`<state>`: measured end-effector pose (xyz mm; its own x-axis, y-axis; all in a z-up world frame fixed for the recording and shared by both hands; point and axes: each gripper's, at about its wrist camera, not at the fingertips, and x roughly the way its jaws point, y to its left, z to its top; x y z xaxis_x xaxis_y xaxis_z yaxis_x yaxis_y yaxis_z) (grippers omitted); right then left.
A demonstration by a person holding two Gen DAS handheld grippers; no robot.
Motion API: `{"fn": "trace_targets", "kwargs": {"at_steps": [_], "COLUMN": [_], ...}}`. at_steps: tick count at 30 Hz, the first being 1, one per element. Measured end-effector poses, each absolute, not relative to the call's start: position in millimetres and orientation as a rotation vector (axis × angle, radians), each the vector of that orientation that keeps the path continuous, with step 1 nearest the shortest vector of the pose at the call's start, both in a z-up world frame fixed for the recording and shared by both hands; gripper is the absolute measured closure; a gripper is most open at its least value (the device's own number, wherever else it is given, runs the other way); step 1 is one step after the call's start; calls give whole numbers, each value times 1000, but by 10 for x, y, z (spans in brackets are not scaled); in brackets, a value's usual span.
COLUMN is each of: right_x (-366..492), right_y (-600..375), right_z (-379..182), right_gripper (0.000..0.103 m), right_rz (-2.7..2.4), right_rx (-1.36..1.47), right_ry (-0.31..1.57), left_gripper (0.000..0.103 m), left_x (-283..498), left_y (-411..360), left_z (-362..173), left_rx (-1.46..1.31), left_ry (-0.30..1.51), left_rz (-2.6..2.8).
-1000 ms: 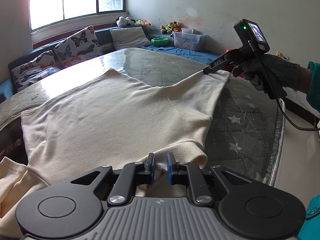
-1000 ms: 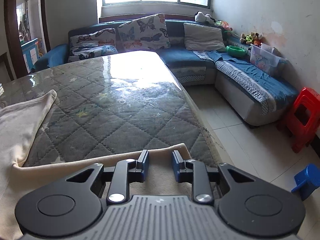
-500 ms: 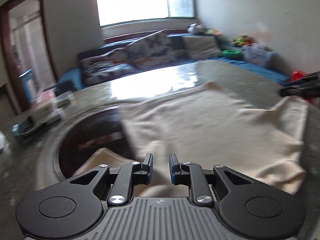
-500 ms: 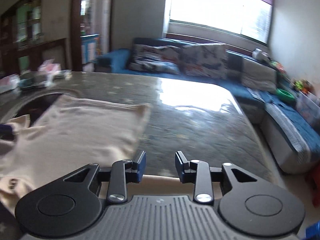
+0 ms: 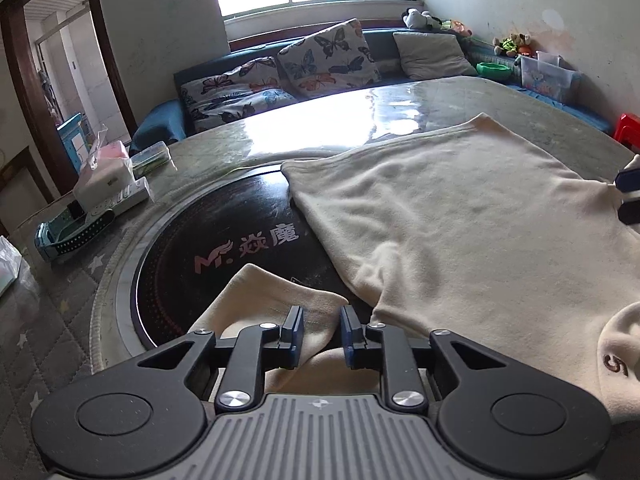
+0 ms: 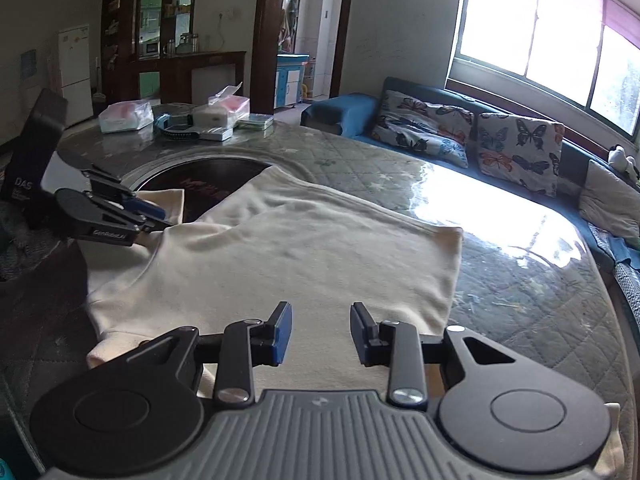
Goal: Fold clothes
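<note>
- Left claw (image 5: 320, 336): jaws closing, narrow gap. Cream sleeve (image 5: 264, 300) runs up between the pads and looks pinched there.
- Right claw (image 6: 320, 332): pads clearly apart, nothing clamped between them that I can see. It's parked over the near edge of the shirt (image 6: 300, 264).
- From the right wrist camera, my left claw sits at 9 o'clock with its tips on the shirt's shoulder edge, and the cloth peaks up to them.
- From the left wrist camera, the tips of my right claw just poke in at 3 o'clock, at the shirt's far side edge.
- The shirt lies mostly flat on the table (image 6: 520, 300), body spread from 12 to 3 o'clock of my left claw. The collar (image 5: 616, 360) with its small dark mark is at 4 o'clock.
- The loose sleeve cuff lies over the dark round inset (image 5: 200, 248) in the table, and the shirt's hem corner overlaps the inset rim at 12 o'clock.
- At 10 o'clock of the left claw, well clear of the shirt, are a tissue box (image 5: 104, 176), a white power strip (image 5: 120, 200) and a blue band (image 5: 68, 232).
- Past the table at 12 to 1 o'clock is a blue sofa (image 5: 160, 128) with butterfly cushions (image 5: 328, 60), window above.
- A red stool (image 5: 628, 128) is at 2 o'clock, by the wall.
</note>
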<state>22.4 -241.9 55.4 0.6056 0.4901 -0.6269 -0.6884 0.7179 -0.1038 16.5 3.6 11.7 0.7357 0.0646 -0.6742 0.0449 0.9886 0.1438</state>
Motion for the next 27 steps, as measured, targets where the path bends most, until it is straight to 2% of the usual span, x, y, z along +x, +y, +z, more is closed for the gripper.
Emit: {"fn": "trace_targets", "kwargs": {"at_steps": [3,5,15,27], "right_x": [184,161,-71,-469], "right_y": [-2364,-2325,-1831,-1048], "right_z": [560,569,570,280], "right_gripper": [71,71,71,72], "right_rz": [716,729,904,1137], "right_rx": [-374,-386,-495,-666], "right_ry": [608,606,591,572], "left_gripper": [97,98,99,99], "left_x": [104,28,-718,-1187], "left_y": [148,284,1077,1407], "left_z": [161,229,569,301], "left_rx": [96,33,-252,-348], "left_ry": [716,683,505,549], "left_rz": [50,93,341,485]}}
